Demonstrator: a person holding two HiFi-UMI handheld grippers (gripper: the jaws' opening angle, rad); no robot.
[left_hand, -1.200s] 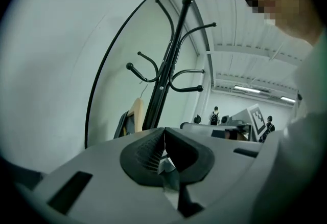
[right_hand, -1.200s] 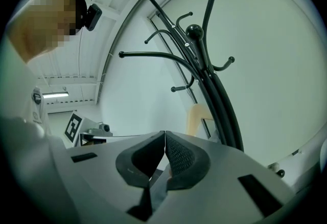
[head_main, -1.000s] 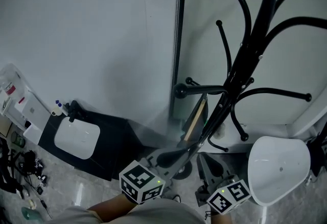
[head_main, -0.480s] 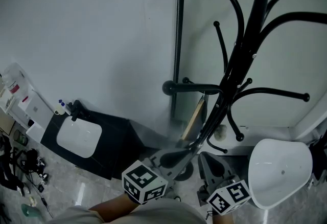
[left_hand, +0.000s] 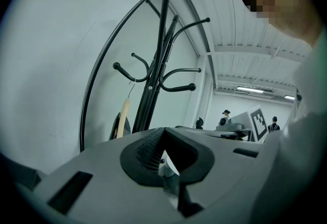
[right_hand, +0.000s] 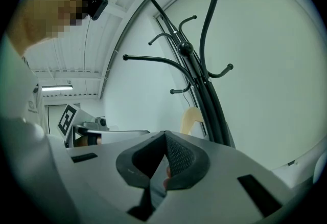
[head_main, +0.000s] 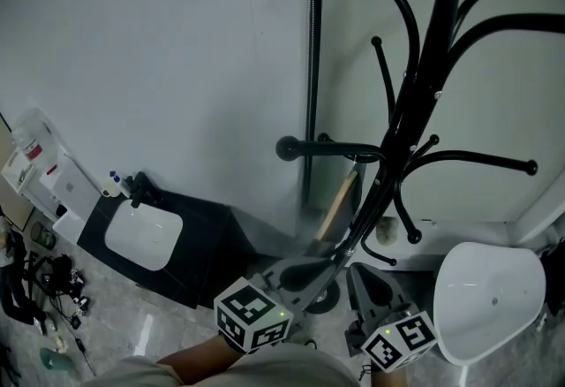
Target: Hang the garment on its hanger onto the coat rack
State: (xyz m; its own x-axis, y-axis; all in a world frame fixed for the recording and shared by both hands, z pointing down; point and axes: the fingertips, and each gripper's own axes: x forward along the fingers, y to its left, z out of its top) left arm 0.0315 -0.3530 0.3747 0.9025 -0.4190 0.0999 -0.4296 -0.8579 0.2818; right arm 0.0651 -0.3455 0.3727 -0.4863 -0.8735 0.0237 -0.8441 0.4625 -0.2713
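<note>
Below coat rack point(head_main: 422, 85), left gripper point(left_hand: 162, 133), right gripper point(right_hand: 164, 136) stay shut, barely shifted.

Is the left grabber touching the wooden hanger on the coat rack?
Apart. The left gripper view shows the wooden hanger hanging on the coat rack, well beyond the left gripper, which is shut and empty.

The coat rack point(head_main: 422, 102) is finished in glossy black, and the hanger point(head_main: 338, 204) is coloured pale tan. The left gripper point(left_hand: 163, 131) and right gripper point(right_hand: 164, 135) are moulded in grey with black pads; black-and-white squares are printed on each cube point(head_main: 253, 316)
</note>
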